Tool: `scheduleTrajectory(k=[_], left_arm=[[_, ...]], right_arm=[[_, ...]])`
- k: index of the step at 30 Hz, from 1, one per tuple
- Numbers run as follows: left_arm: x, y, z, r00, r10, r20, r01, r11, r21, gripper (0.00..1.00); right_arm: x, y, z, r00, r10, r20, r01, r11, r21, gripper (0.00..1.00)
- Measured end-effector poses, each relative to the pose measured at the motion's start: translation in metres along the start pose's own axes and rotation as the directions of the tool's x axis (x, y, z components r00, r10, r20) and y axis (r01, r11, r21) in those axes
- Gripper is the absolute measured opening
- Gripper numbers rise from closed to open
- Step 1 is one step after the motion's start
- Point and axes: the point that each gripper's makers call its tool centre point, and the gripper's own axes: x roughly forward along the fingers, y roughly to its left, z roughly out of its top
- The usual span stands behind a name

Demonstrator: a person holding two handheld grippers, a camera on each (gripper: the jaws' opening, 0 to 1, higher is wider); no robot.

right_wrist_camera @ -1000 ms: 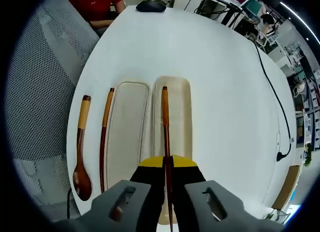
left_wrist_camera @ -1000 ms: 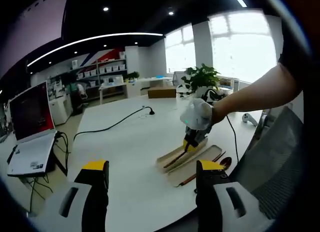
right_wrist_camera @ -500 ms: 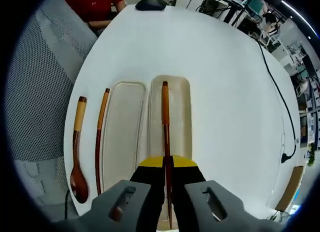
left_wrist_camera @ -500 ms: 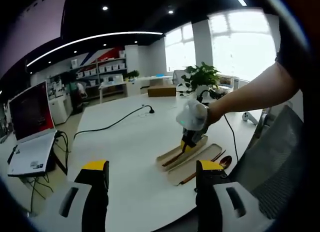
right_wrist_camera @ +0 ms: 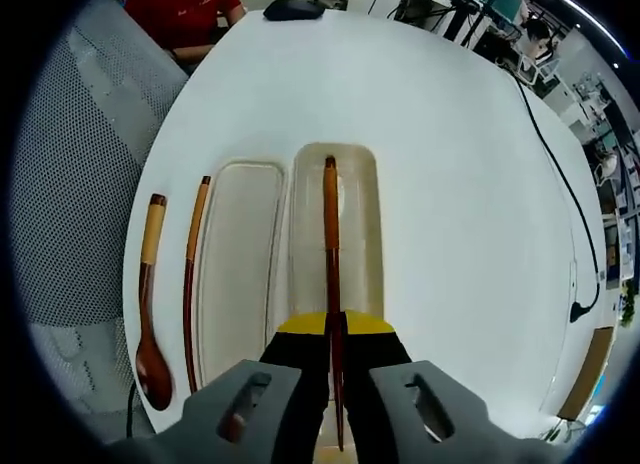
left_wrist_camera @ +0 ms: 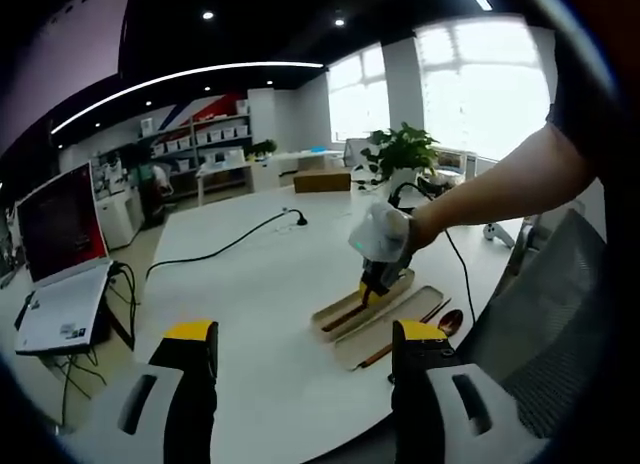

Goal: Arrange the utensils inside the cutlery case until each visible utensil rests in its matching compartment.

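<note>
The right gripper [right_wrist_camera: 333,329] is pinching a chopstick [right_wrist_camera: 330,254] over the tray [right_wrist_camera: 364,234]. Beyond the lid [right_wrist_camera: 235,264] beside the tray, a second chopstick [right_wrist_camera: 190,274] and spoon [right_wrist_camera: 148,304] are lying on the table [right_wrist_camera: 440,164]. The left gripper [left_wrist_camera: 300,349] is hovering wide open, gripping nothing.

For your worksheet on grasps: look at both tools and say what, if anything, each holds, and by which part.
The right tool pinches one chopstick near its thin end. The left tool is open, holding nothing.
</note>
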Motion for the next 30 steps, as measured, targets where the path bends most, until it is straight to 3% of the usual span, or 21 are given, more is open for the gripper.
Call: scheduleTrajectory(k=[7,9,19,21,30], left_arm=[[0.000,0.000,0.000,1.000,0.000,0.001,0.000,1.000,0.001,0.73],[0.000,0.000,0.000,1.000,0.000,0.002,0.000,1.000,-0.001,0.73],[0.000,-0.001,0.001,1.000,0.001,0.002,-0.001,1.000,0.014,0.73],[0.000,-0.001,0.001,1.000,-0.002,0.002,0.002,1.000,0.017,0.73],[-0.002,0.000,0.003,1.000,0.006,0.019,-0.007,1.000,0.028,0.73]], right_arm=[[-0.005,0.003,0.003,1.000,0.004,0.015,-0.005,0.999,0.032,0.01],[-0.008,-0.002,0.002,1.000,-0.020,0.018,0.019,0.998,0.061,0.07],[-0.034,-0.010,0.013,0.992,-0.100,0.080,0.094,0.992,0.081,0.13],[-0.041,-0.013,0.015,0.985,-0.143,0.092,0.135,0.987,0.083,0.16],[-0.071,-0.002,0.007,0.967,-0.225,0.123,0.210,0.970,0.127,0.20]])
